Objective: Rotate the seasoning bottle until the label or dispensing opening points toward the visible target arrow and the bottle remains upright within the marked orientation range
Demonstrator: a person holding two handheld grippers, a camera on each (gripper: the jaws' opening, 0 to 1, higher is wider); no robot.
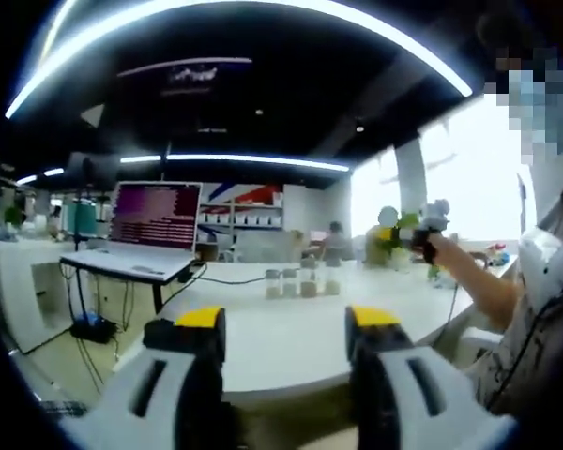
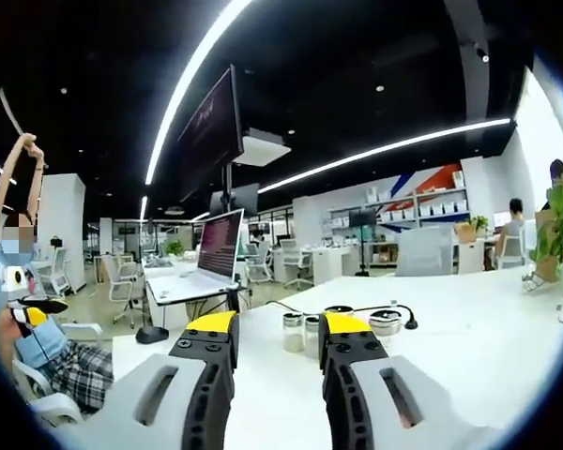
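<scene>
Standing upright on the white table (image 2: 469, 337), small bottles (image 2: 303, 333) sit straight ahead of the right gripper (image 2: 278, 330), nearer it than the left gripper (image 1: 286, 319); both grippers gape wide, empty.

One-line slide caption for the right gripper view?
Open right gripper hovers over white table, facing small seasoning bottles; laptop behind.

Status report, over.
Left gripper open, right gripper open, both empty. Seasoning bottles upright on white table, untouched. No arrow seen.
</scene>
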